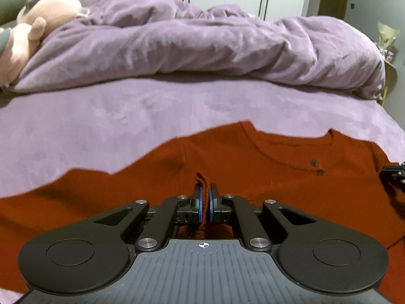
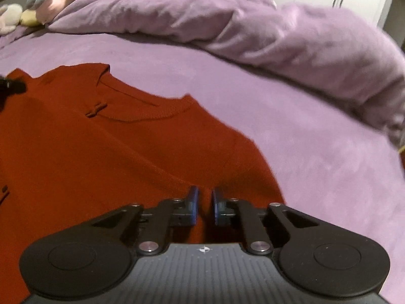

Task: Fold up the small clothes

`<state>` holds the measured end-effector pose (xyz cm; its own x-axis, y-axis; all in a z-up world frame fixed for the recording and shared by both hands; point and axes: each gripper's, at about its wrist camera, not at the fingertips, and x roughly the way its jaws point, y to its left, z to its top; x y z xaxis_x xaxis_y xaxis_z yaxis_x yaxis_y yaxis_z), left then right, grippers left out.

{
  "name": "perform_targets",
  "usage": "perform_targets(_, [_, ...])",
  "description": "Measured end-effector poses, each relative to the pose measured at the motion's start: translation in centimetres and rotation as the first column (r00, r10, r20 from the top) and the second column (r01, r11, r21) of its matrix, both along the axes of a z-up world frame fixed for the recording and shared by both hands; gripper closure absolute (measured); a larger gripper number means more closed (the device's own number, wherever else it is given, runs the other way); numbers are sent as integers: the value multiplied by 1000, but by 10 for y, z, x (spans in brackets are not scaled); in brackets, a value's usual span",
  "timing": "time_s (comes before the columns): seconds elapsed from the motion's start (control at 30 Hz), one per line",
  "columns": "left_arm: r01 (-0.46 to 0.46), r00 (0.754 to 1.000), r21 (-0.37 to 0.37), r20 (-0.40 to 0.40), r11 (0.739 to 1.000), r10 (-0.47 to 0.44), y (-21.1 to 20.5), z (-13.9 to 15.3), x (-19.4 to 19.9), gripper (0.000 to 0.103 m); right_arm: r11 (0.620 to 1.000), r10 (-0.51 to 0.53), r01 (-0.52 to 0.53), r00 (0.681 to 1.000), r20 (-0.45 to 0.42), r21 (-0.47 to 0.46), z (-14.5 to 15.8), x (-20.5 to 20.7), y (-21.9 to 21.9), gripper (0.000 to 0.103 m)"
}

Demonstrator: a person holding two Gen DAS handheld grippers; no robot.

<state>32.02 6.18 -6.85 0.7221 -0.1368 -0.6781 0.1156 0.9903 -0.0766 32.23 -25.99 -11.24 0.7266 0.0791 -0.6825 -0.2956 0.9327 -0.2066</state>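
From my left wrist camera, the red sweater [image 1: 253, 167] lies spread on the purple bed sheet [image 1: 101, 126], near the edge closest to me, its round collar toward the rumpled duvet [image 1: 202, 45] at the far side. My left gripper [image 1: 205, 202] is clamped on a pinch of the knit; a small ridge of red fabric sticks up between the blue pads. I judge the sweater soft, light and floppy, not slippery, so it should drape and sag from wherever I lift it. Hems, shoulder seams and cuffs look the best places to take hold, since a mid-panel pinch only tents it. A pink plush toy [image 1: 38, 25] sits at the far left corner of the bed.

From my right wrist camera, the sweater's right side runs under my right gripper [image 2: 203, 202], near its outer border toward the bare sheet. The jaws stand narrow with a slim gap; I see red cloth behind that gap but cannot tell whether the pads pinch it. The collar points away toward the duvet, so its long axis runs from me to the far side, slightly slanted left here.
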Motion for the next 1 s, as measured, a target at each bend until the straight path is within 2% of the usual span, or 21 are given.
perform_targets(0.1, [-21,999,1,38,1000,21,-1,9,3,96,1000,-5,6,998,55,-29,9,-3,3,97])
perform_targets(0.2, [-67,996,-20,63,998,68,1,15,7,96,998,-61,60,988,144,13,26,-1,2,98])
perform_targets(0.23, [-81,995,-28,58,996,82,0,14,10,96,996,-86,83,985,152,28,29,3,2,98])
perform_targets(0.27, [-85,995,-25,42,996,86,-1,10,14,96,993,-117,114,980,163,27,28,7,2,103])
perform_targets(0.33, [-77,997,0,-12,997,77,-5,0,21,96,978,-203,206,967,154,-6,21,16,3,103])
perform_targets(0.4, [-78,996,21,-39,997,79,-5,-7,23,96,963,-265,260,959,98,67,21,12,-3,103])
perform_targets(0.47, [-69,997,12,-33,998,70,0,-8,21,95,933,-308,289,949,62,217,32,-12,-8,102])
perform_targets(0.53, [-75,997,1,-29,997,75,4,-9,21,95,843,-310,282,951,-15,459,39,-46,-18,97])
perform_targets(0.57, [-84,996,-2,-33,996,84,5,-10,22,95,774,-296,272,954,-54,571,36,-64,-22,86])
perform_targets(0.6, [-90,995,-8,-38,996,89,5,-11,23,95,711,-292,281,952,-92,645,30,-79,-24,76])
perform_targets(0.63, [-98,994,-14,-46,995,97,5,-12,23,95,665,-305,316,942,-140,676,20,-92,-24,56])
perform_targets(0.67, [-104,993,-15,-51,994,103,4,-12,24,95,639,-335,360,926,-175,680,11,-102,-23,49])
perform_targets(0.73, [-106,993,-16,-55,994,105,3,-11,22,95,588,-392,446,887,-245,675,-7,-113,-24,50])
perform_targets(0.83, [-104,992,-1,-64,995,104,0,-8,20,95,454,-449,493,846,-288,742,-19,-121,-30,51])
perform_targets(0.9, [-102,993,-5,-64,995,102,-1,-6,18,95,383,-467,519,822,-325,764,-19,-124,-32,51])
perform_targets(0.93, [-100,993,-8,-67,995,99,-1,-5,17,95,359,-470,523,817,-335,773,-20,-127,-31,51])
perform_targets(1.0, [-99,993,-6,-67,995,98,0,-6,18,95,352,-474,536,809,-347,767,-24,-135,-26,51])
